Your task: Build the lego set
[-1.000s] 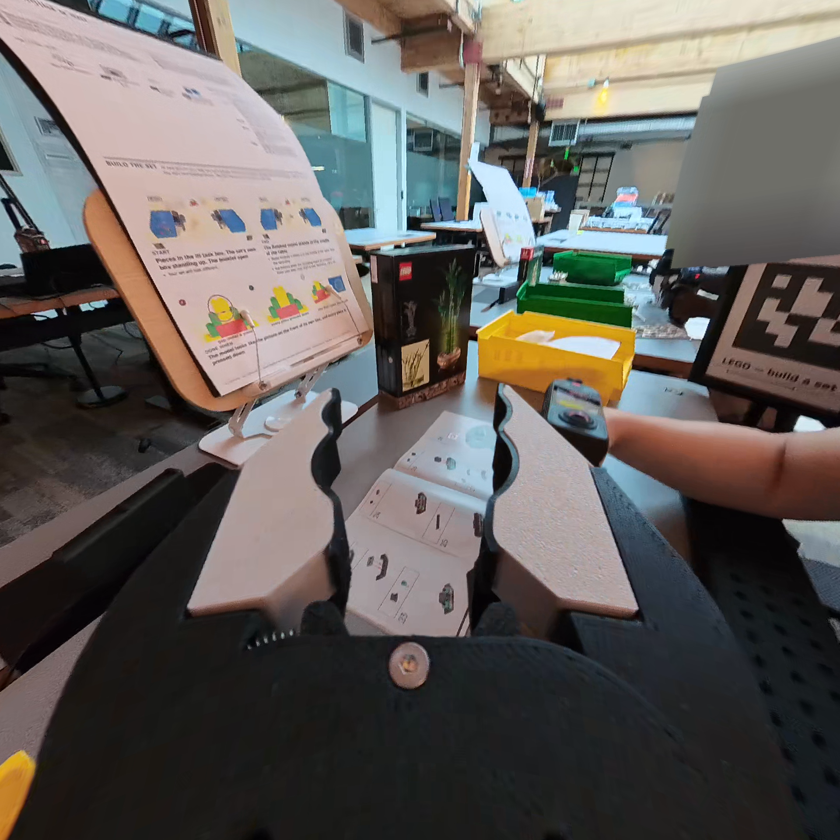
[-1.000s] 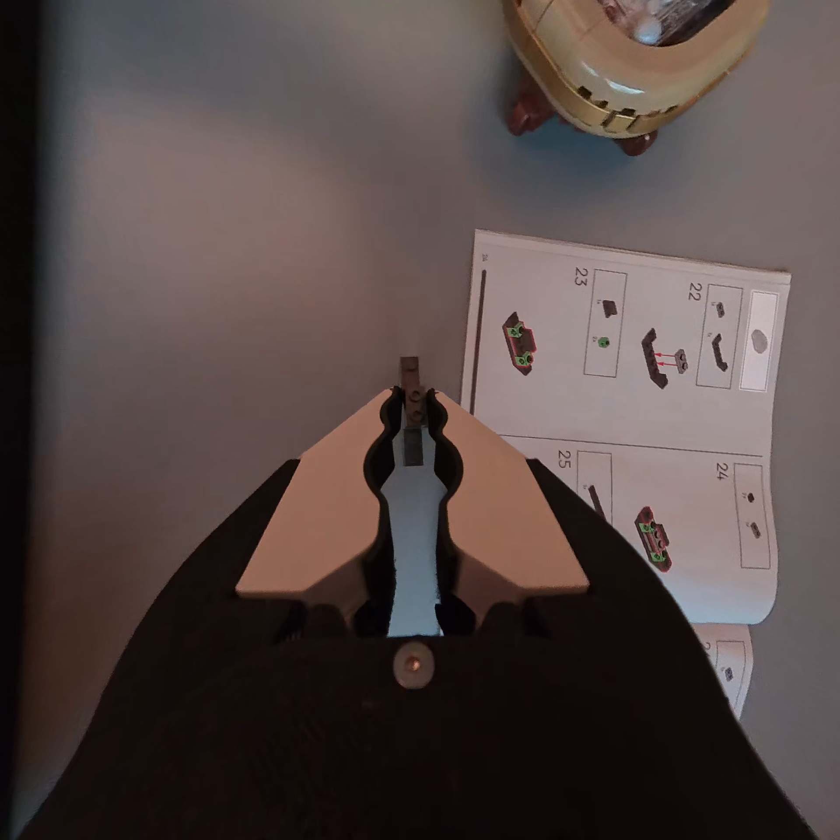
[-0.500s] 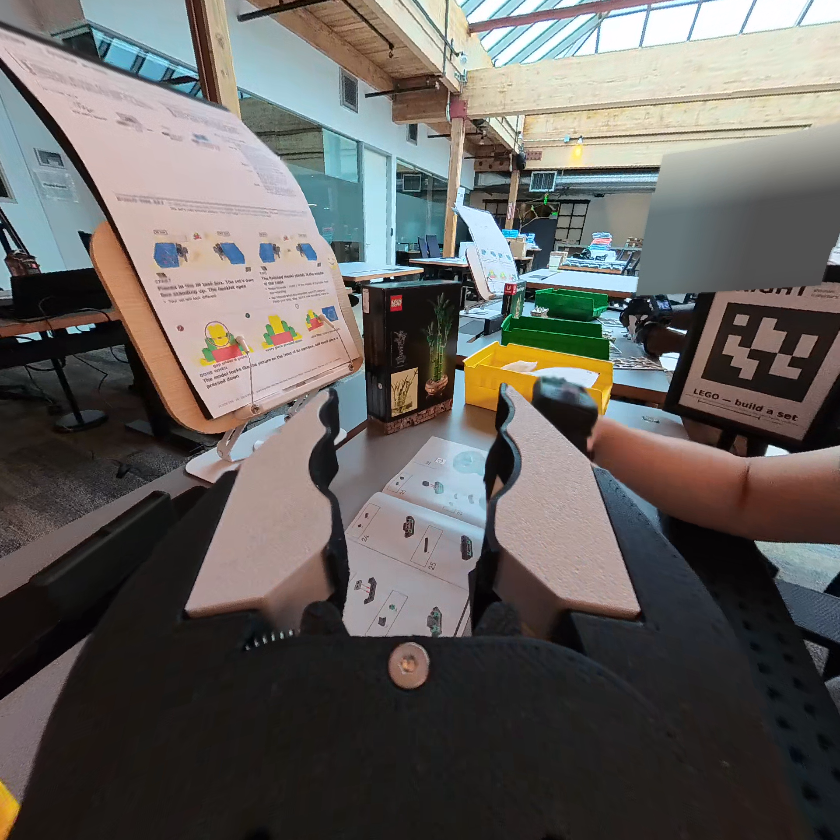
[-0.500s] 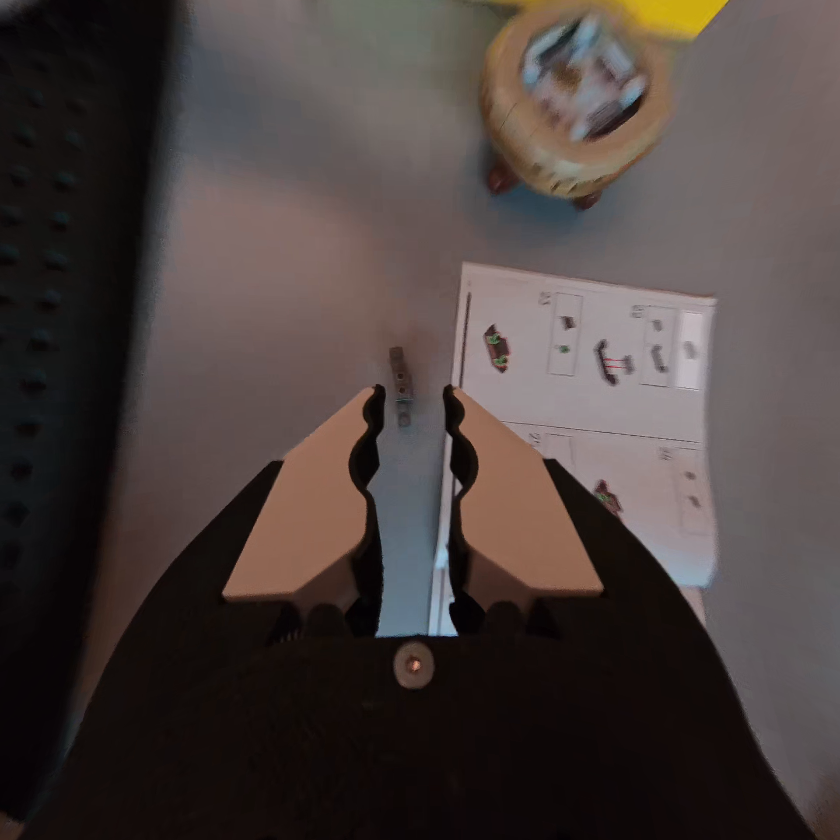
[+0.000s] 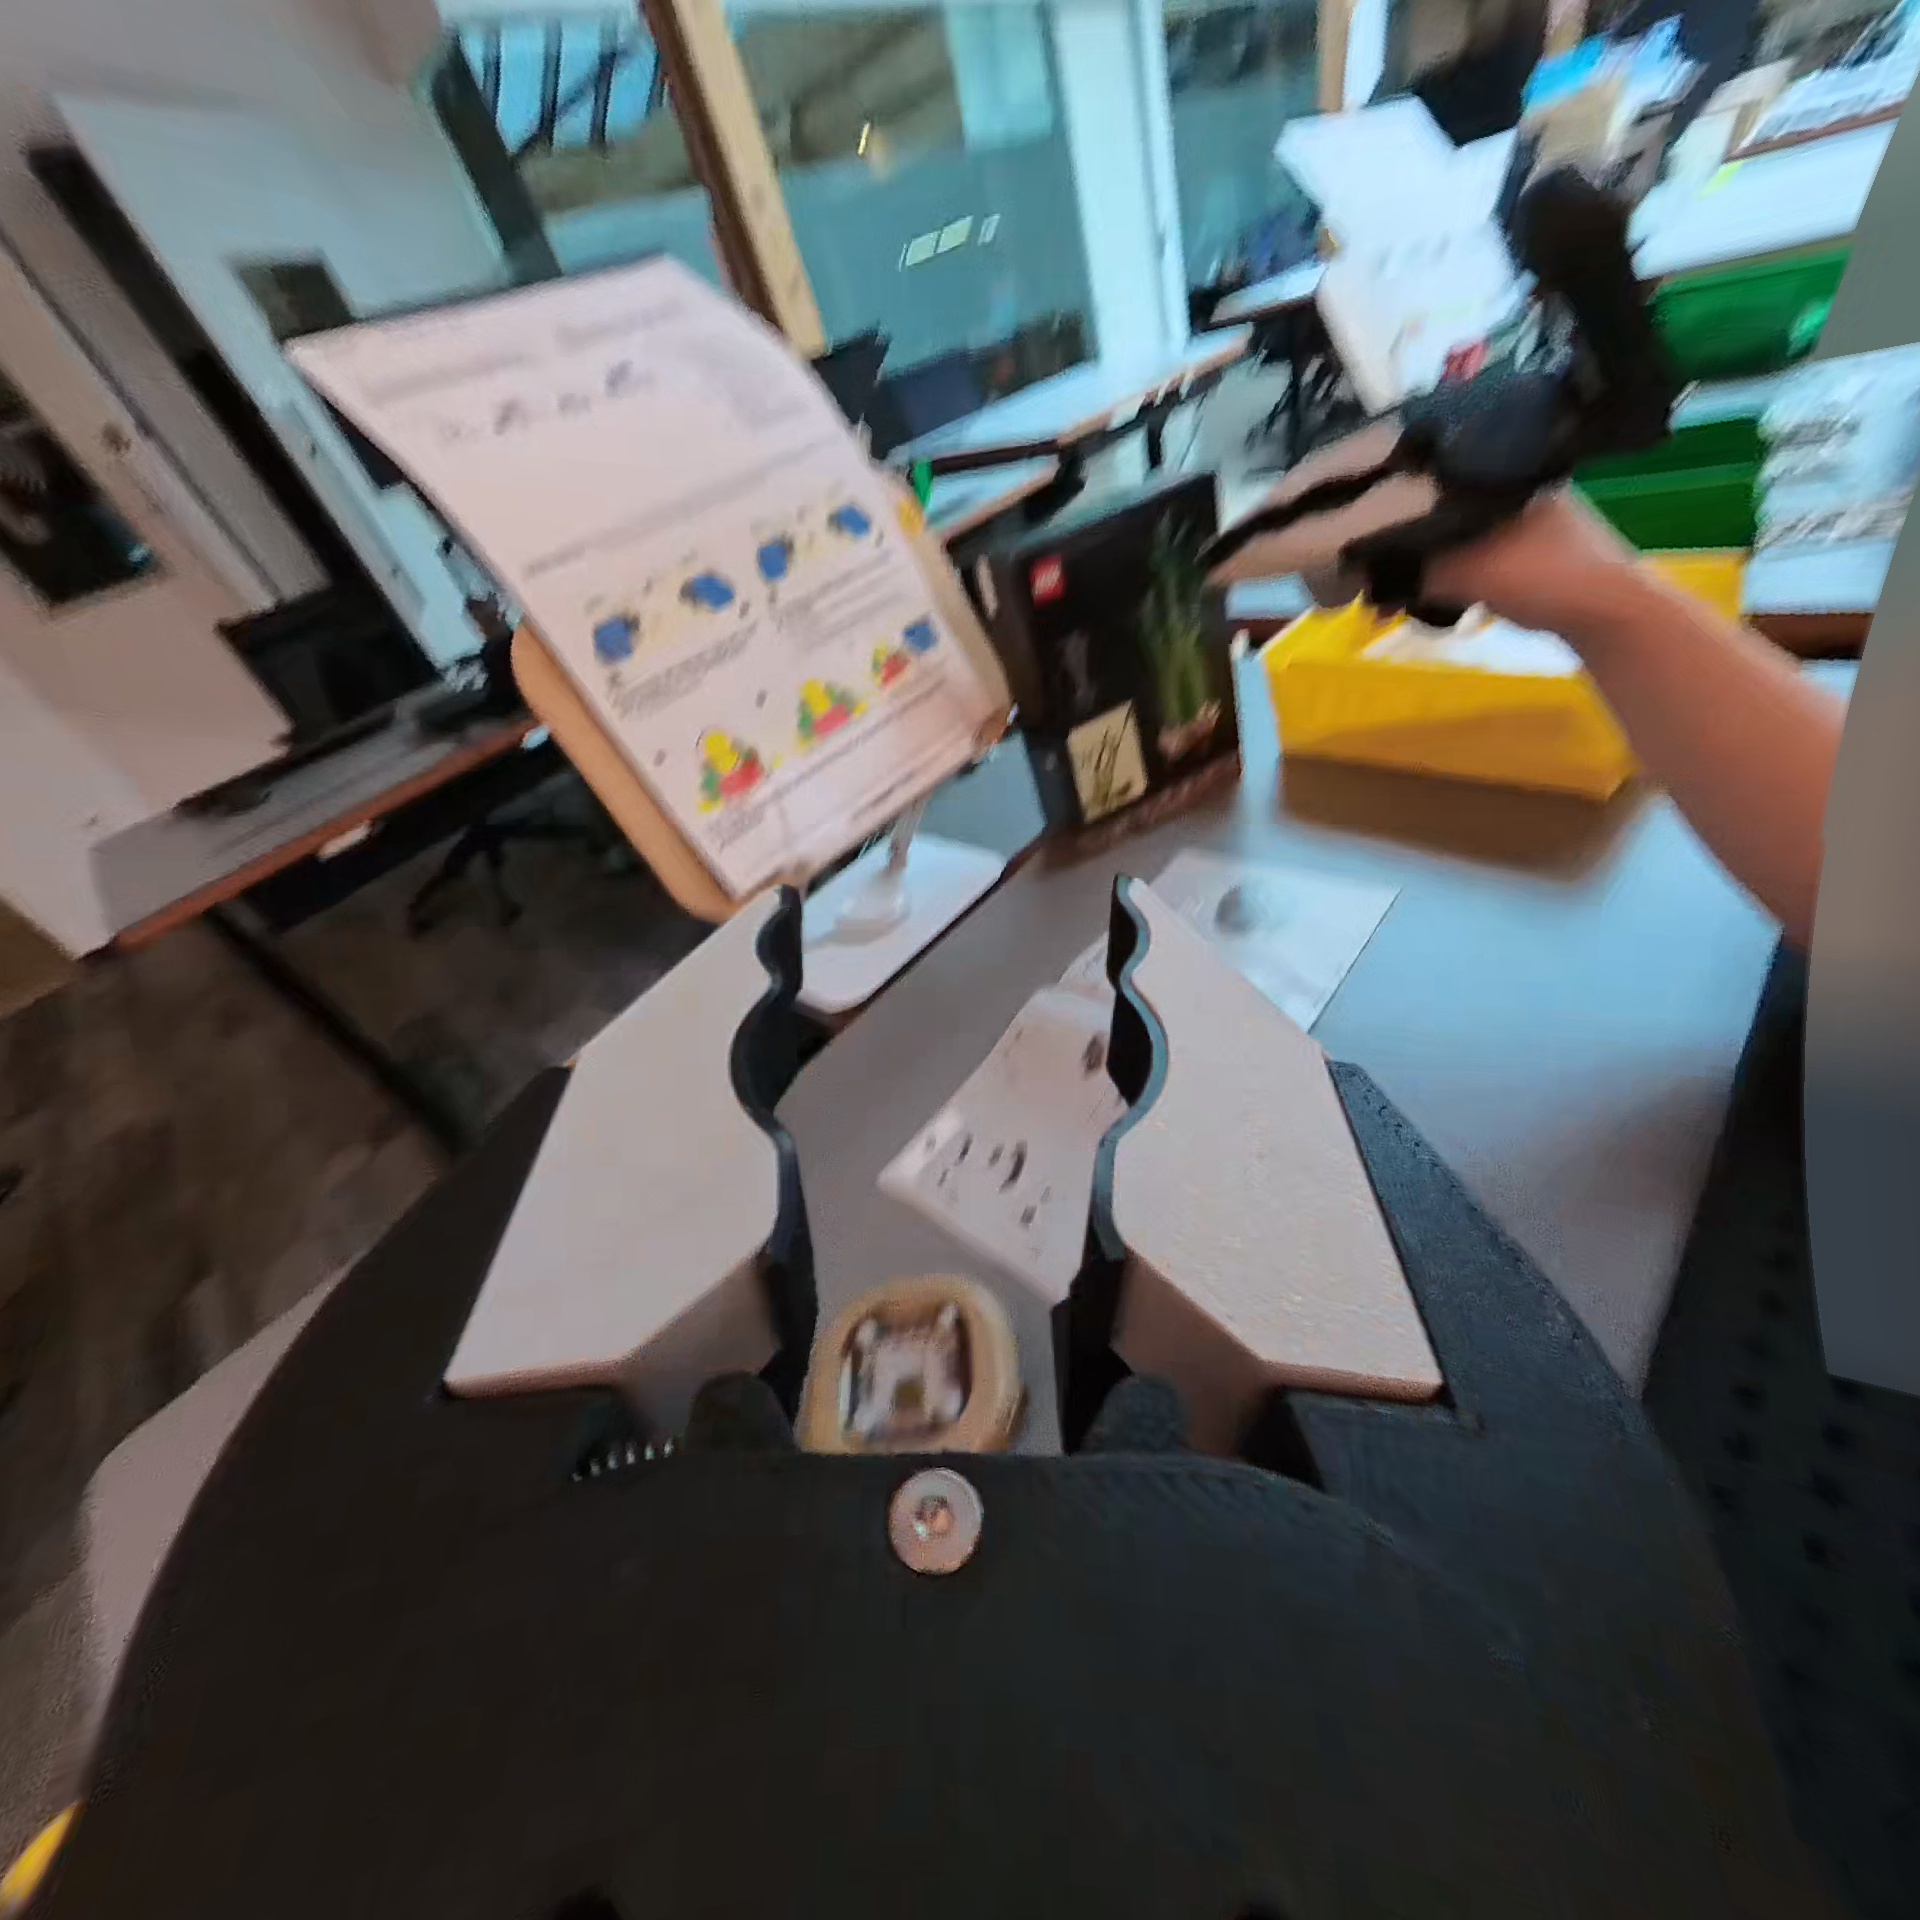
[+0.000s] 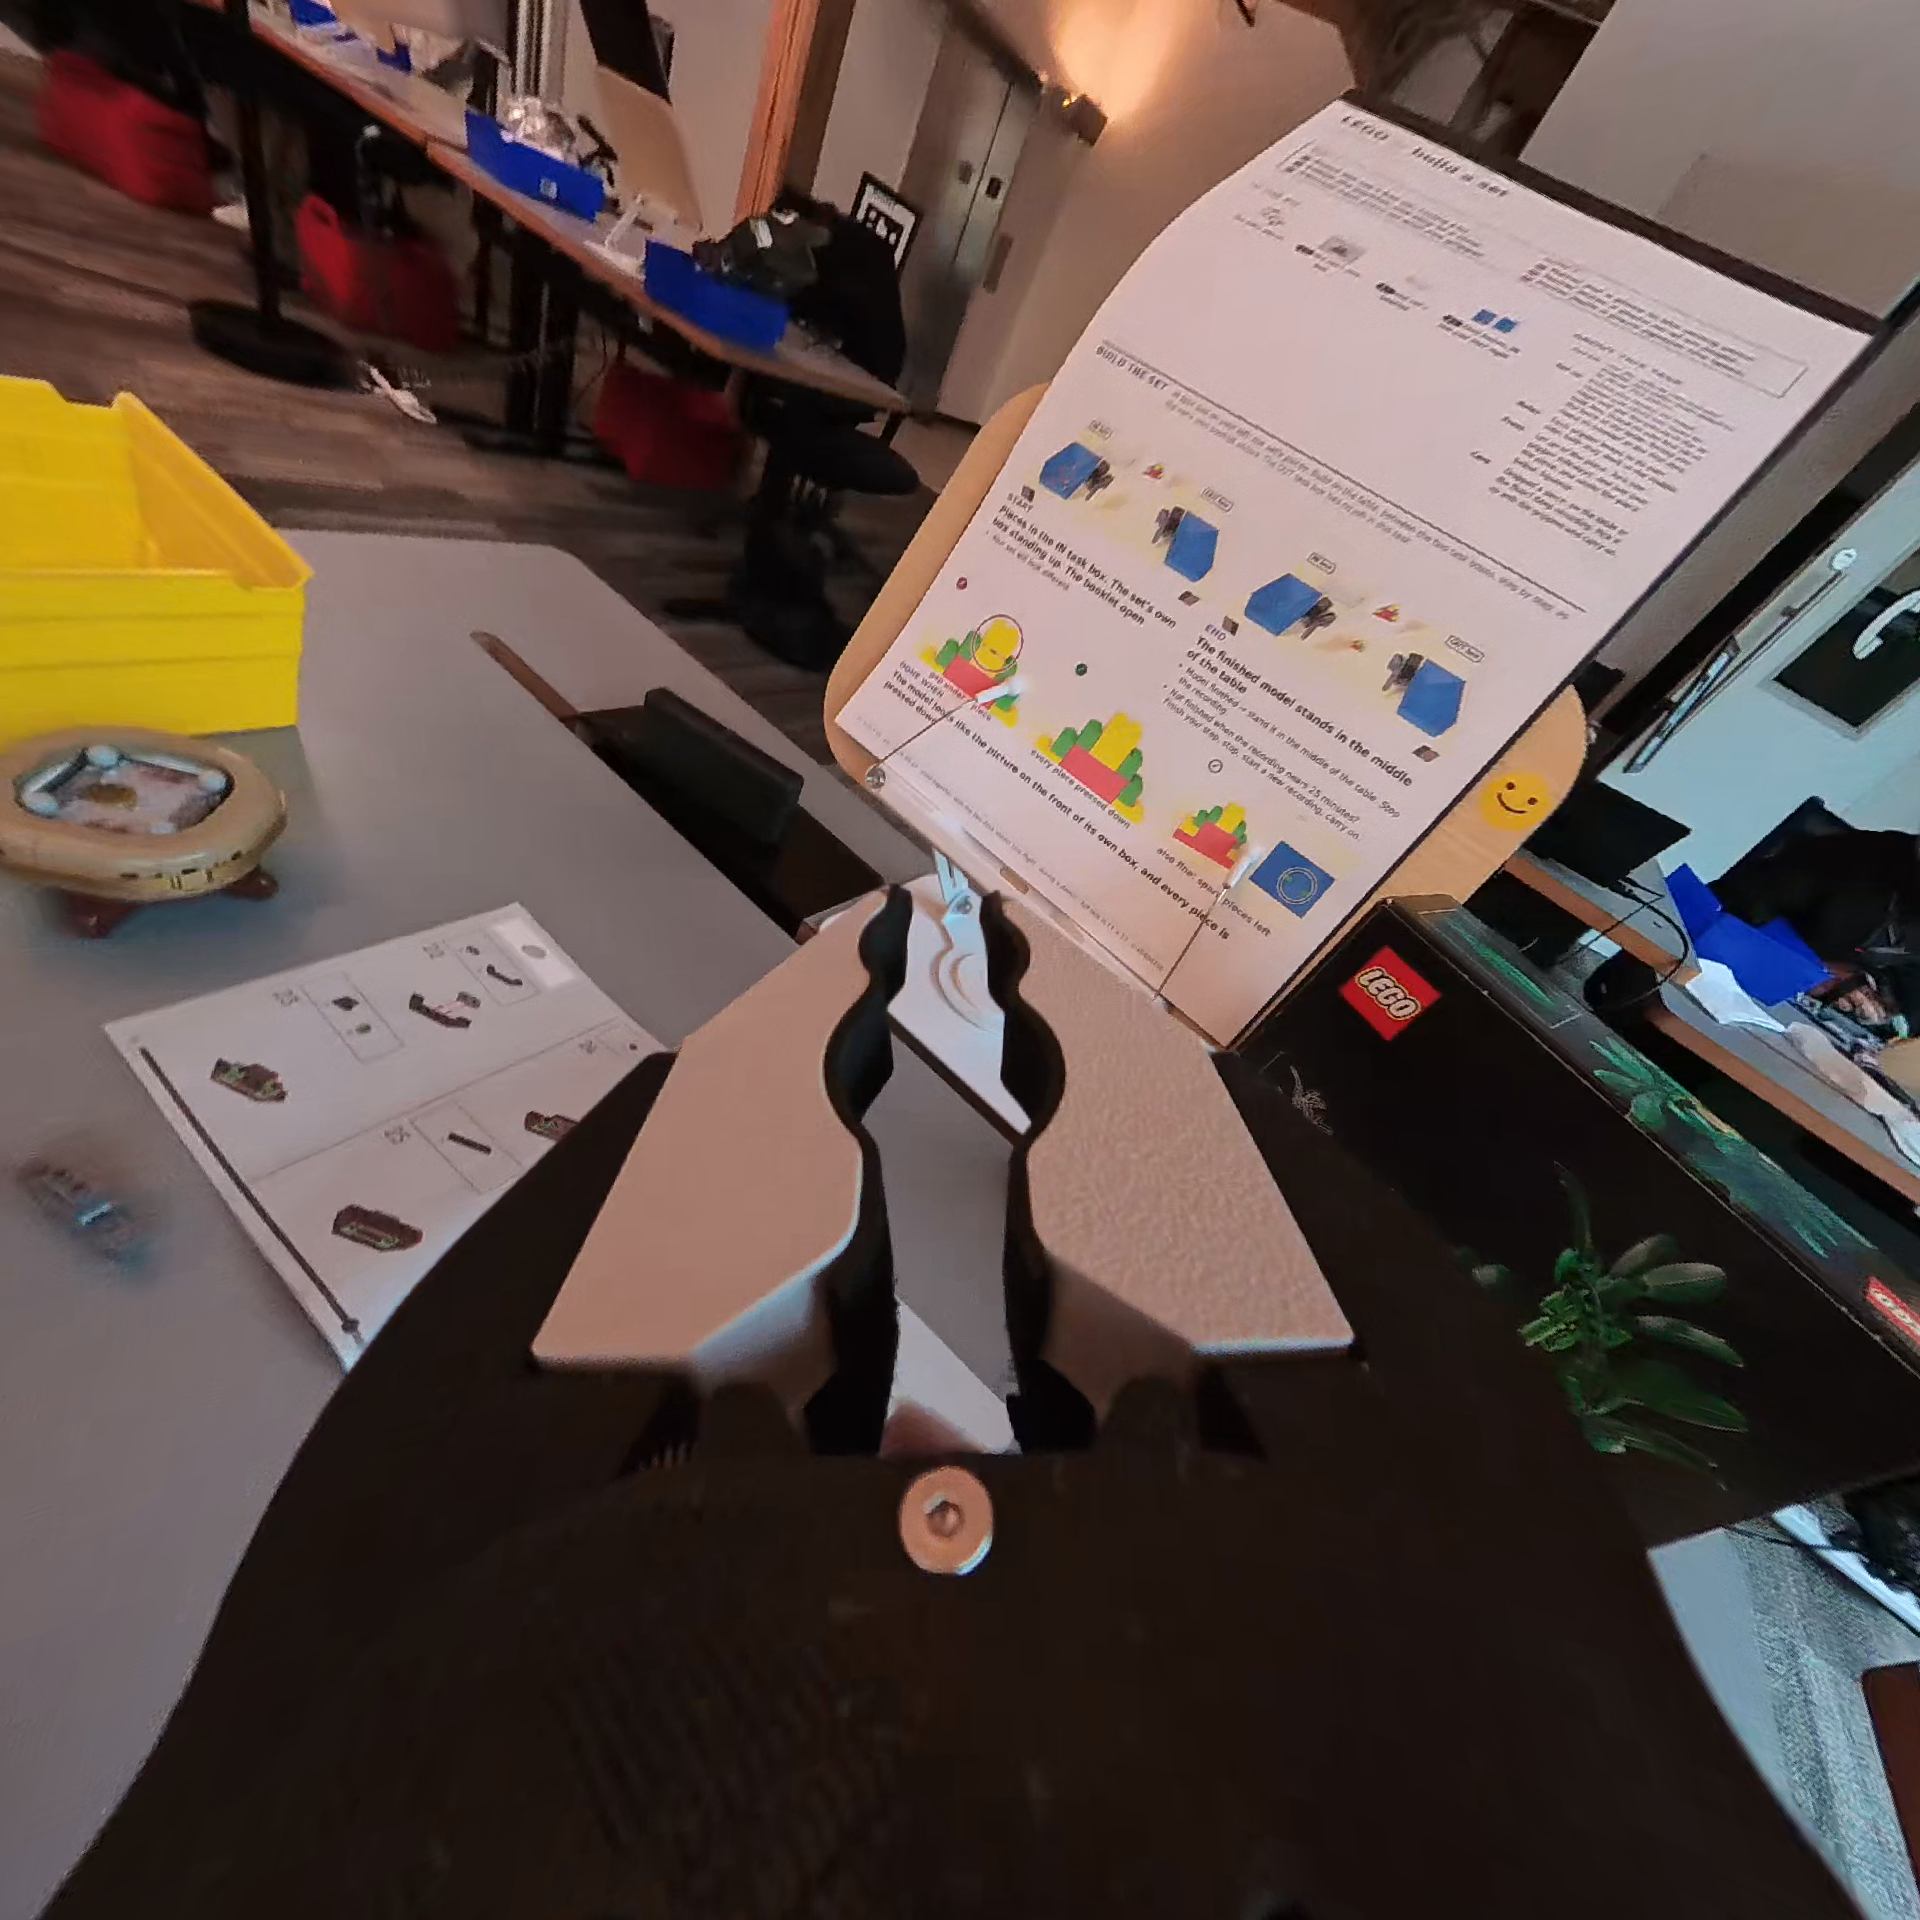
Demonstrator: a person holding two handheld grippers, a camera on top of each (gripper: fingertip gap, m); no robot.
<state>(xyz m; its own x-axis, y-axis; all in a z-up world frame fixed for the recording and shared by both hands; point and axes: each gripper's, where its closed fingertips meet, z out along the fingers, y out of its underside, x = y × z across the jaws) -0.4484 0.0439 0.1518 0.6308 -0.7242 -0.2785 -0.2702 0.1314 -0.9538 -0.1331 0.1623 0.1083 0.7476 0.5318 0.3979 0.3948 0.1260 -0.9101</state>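
The left claw (image 5: 951, 914) is held above the grey counter (image 5: 1507, 1039) with its two tan fingers (image 5: 644, 1174) set well apart and nothing between them. Through the gap near the finger bases, the tan round lego model (image 5: 907, 1366) stands on the counter; its image is blurred. Ahead of it, the open instruction booklet (image 5: 997, 1143) lies flat on the counter. The right claw (image 6: 940, 914) is raised clear of the counter, with its fingers (image 6: 748, 1174) parted by a narrower gap and holding no part. In the left wrist view, the right claw (image 5: 1278, 530) appears high at the right, held by a person's hand (image 5: 1507, 551). In the right wrist view, the lego model (image 6: 140, 810) stands on small dark red feet at the left, just in front of a yellow bin (image 6: 135, 582). The booklet (image 6: 374, 1091) lies between the model and the claw. A small dark loose piece (image 6: 78, 1205) rests on the counter just left of the booklet; blur hides its detail. A printed instruction sheet (image 6: 1299, 582) leans on a wooden stand (image 6: 1538, 821) beyond the fingertips. The black lego box (image 6: 1538, 1195) stands upright directly right of the stand, touching or nearly touching it.
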